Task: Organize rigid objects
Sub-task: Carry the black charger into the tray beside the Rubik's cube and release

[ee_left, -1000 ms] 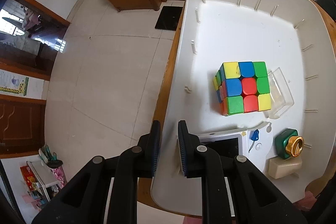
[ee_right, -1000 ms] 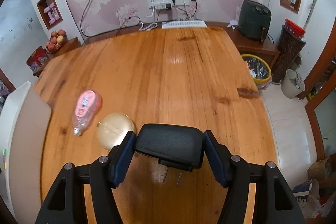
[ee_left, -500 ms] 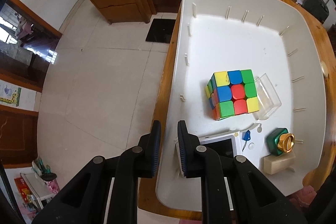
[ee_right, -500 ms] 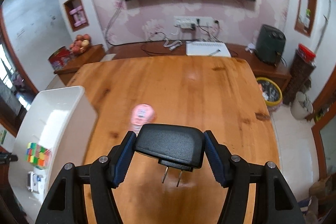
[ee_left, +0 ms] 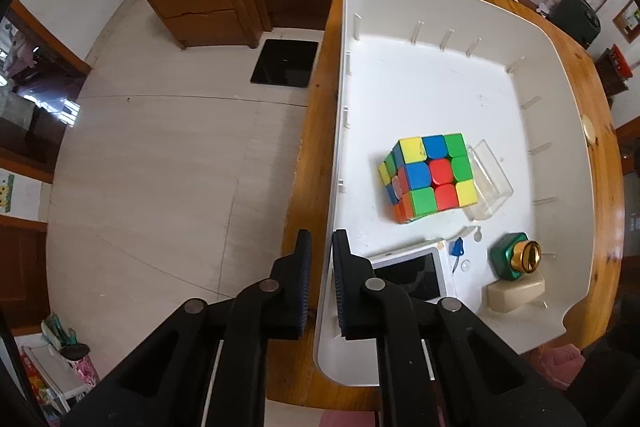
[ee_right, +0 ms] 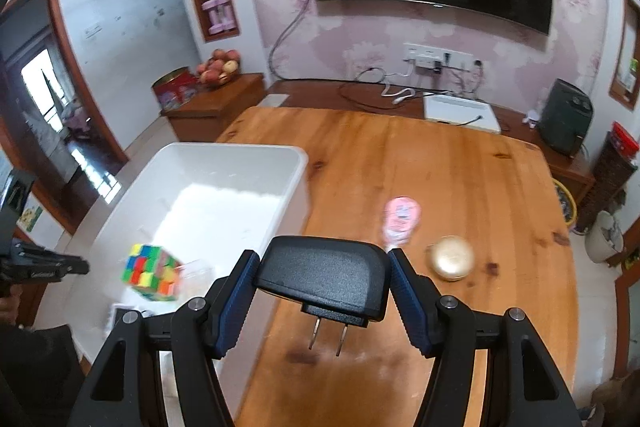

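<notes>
The left gripper [ee_left: 321, 269] straddles the near left wall of the white plastic bin [ee_left: 556, 47], one finger outside and one inside, clenched on that thin wall. The bin sits along the left edge of the wooden table [ee_right: 440, 179]; its far half is bare floor. Crowded toward its near end lie one multicoloured puzzle cube [ee_left: 430, 177], one clear plastic box [ee_left: 490, 183] touching the cube's right side, one white-framed small screen [ee_left: 412, 273], one green bottle with a gold cap [ee_left: 516, 257] and one cream block [ee_left: 516, 293]. The right gripper [ee_right: 320, 287] grasps one black plug adapter [ee_right: 324, 277], prongs down, above the table just right of the bin's right wall. Beyond it, on open wood, lie one pink bottle [ee_right: 400, 219] and one round gold compact [ee_right: 452, 257], near each other
</notes>
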The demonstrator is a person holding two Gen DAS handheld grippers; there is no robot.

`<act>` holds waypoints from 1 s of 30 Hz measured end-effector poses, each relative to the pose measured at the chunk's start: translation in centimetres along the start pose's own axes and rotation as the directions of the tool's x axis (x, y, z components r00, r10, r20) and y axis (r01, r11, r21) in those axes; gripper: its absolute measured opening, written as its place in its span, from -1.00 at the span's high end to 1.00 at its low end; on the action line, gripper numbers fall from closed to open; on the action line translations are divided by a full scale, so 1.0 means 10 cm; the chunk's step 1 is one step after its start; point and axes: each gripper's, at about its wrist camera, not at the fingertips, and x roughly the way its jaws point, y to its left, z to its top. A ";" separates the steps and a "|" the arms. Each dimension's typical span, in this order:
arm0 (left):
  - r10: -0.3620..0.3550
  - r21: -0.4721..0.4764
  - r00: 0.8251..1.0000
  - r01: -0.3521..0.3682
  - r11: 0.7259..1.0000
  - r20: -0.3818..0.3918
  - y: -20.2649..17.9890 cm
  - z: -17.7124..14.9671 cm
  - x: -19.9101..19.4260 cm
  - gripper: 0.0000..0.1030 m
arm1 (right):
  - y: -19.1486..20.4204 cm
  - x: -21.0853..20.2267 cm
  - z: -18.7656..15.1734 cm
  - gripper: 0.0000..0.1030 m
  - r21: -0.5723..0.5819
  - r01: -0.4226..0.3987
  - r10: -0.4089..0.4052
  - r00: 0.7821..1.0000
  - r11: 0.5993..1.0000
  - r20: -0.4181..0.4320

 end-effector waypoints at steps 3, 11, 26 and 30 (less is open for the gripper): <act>-0.014 0.007 0.999 0.014 1.000 -0.034 0.01 -0.02 0.04 0.82 | 0.18 -0.01 -0.02 -0.27 -0.020 -0.022 0.021 1.000 1.000 -0.014; -0.057 0.015 0.994 0.059 0.998 -0.092 0.05 -0.07 0.15 0.87 | 0.54 0.06 -0.05 -0.27 -0.061 -0.062 0.057 0.996 0.996 -0.069; -0.078 0.121 0.977 0.103 0.987 -0.196 0.00 -0.10 0.37 0.90 | 1.11 0.36 -0.22 -0.27 -0.094 -0.079 0.056 0.971 0.992 -0.233; -0.079 0.149 0.971 0.115 0.982 -0.226 -0.01 -0.10 0.43 0.90 | 1.16 0.41 -0.26 -0.27 -0.091 -0.066 0.040 0.964 0.994 -0.262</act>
